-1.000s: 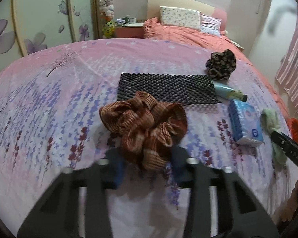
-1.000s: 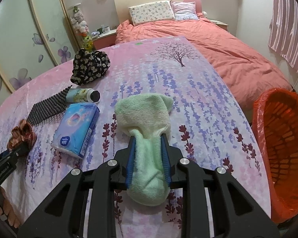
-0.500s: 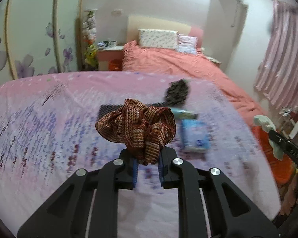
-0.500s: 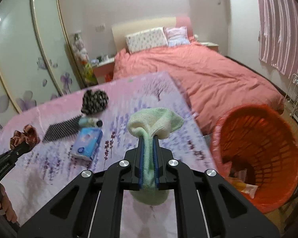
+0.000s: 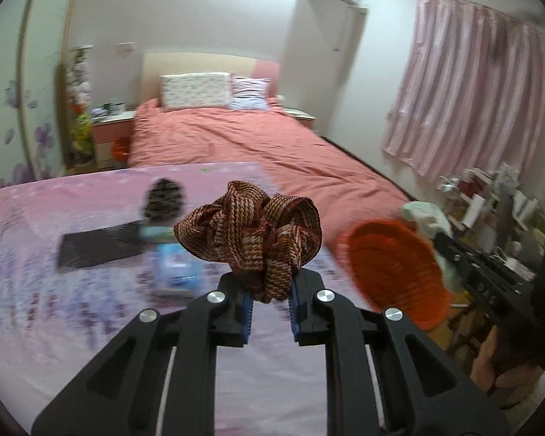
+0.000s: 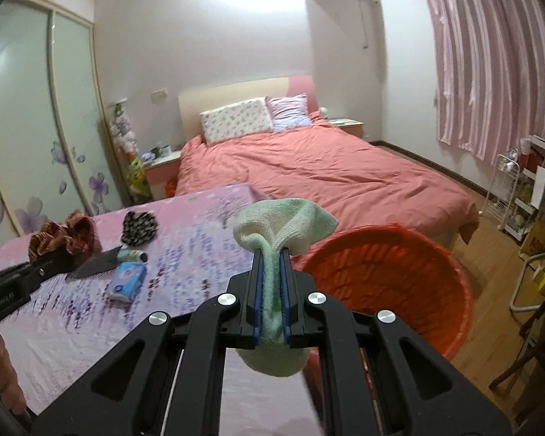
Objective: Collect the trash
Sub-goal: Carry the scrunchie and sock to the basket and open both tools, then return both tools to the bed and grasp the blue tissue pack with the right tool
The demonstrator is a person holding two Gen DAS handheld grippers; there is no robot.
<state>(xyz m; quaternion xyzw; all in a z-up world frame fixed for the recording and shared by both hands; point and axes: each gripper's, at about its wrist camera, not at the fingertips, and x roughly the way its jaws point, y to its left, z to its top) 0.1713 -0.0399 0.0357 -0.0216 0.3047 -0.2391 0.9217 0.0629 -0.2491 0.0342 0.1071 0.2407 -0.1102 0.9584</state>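
Observation:
My left gripper (image 5: 270,290) is shut on a bunched brown striped cloth (image 5: 250,232), held in the air above the pink flowered cover. My right gripper (image 6: 272,279) is shut on a pale green sock (image 6: 283,221), held up beside the orange basket (image 6: 392,283), which stands on the floor at the right of the cover. In the left wrist view the basket (image 5: 392,269) is at the right, with the right gripper and green sock (image 5: 427,216) above its far rim. In the right wrist view the brown cloth (image 6: 63,236) shows at the left.
On the cover lie a black dotted mat (image 5: 98,245), a blue tissue pack (image 6: 125,281), a small bottle (image 6: 132,255) and a black flowered cloth (image 6: 140,227). A bed with salmon bedding (image 6: 327,174) is behind. Shelves with clutter (image 6: 527,189) stand at the right wall.
Both grippers have lifted their cloths off the cover and swung right toward the orange basket. The basket is now nearer in both views.

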